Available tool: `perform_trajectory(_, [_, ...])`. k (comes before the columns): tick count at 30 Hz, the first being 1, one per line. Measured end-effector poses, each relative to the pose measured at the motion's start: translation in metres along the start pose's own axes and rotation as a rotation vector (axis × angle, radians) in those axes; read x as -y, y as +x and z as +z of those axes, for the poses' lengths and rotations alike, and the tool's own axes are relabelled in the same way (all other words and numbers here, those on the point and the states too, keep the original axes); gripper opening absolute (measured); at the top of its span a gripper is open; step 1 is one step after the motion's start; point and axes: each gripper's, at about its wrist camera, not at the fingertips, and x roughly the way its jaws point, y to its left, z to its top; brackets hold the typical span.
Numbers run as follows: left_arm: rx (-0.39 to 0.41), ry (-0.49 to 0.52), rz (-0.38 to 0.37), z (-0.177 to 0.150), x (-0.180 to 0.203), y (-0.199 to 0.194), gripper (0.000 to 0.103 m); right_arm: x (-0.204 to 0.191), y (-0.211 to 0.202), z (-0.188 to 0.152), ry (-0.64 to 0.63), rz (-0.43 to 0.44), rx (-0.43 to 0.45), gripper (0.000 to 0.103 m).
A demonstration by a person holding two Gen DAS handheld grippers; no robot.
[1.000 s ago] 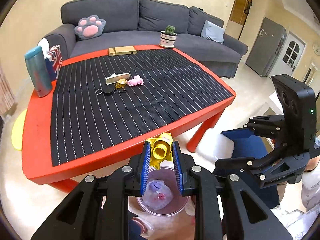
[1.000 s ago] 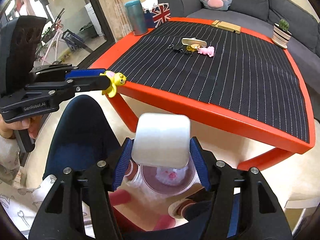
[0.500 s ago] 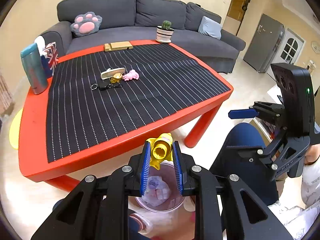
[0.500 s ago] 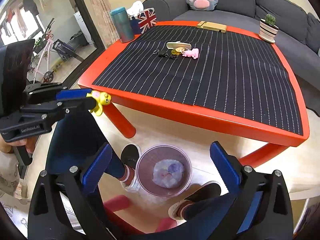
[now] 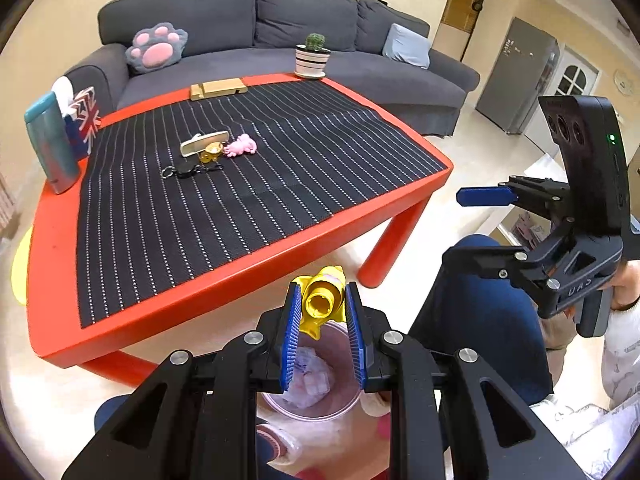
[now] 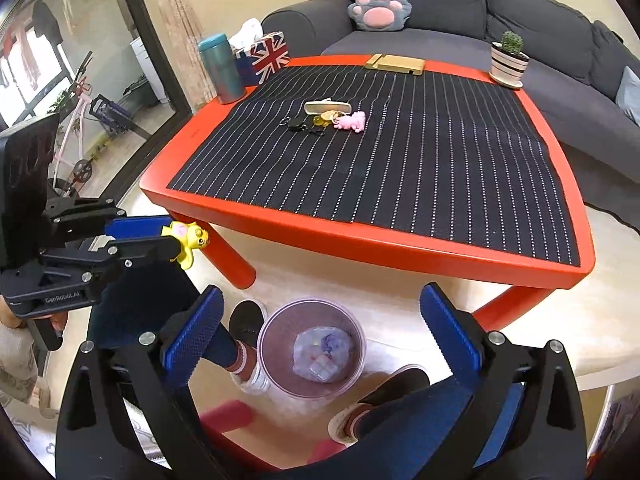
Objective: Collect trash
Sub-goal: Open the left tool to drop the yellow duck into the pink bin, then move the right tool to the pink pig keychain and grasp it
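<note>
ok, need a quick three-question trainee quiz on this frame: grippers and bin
1. True or false: the right gripper holds a white block.
2. What do the left gripper fingers clamp? A) pink pig toy B) small yellow plastic toy C) keys
3. Fill in: the round translucent pink bin stands on the floor, in front of the red ____.

Key: 1 false, its fingers are spread wide, having just opened, with nothing between them; 2 B; 3 table.

my left wrist cam looking down-forward along its fingers, close above the clear pink plastic bin [image 5: 308, 396] on the floor, red table with black pinstriped mat [image 5: 240, 264] beyond, right wrist cam same tilt from further right, both share bin [image 6: 311, 354], table [image 6: 360, 240], grey sofa [image 6: 540, 20]
</note>
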Motion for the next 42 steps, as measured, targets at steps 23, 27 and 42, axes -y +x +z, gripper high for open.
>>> perform_trajectory(23, [0.025, -0.054, 0.061, -0.002, -0.008, 0.002, 0.095, 0.005, -0.003, -0.001, 0.023, -0.009, 0.014, 0.098])
perform_trajectory(27, [0.03, -0.07, 0.066, -0.002, -0.012, 0.002, 0.095, 0.005, -0.001, 0.001, 0.02, -0.006, 0.014, 0.098])
perform_trajectory(42, [0.075, -0.136, 0.12, 0.017, -0.049, -0.001, 0.095, 0.005, 0.009, 0.042, -0.005, 0.001, 0.055, 0.098])
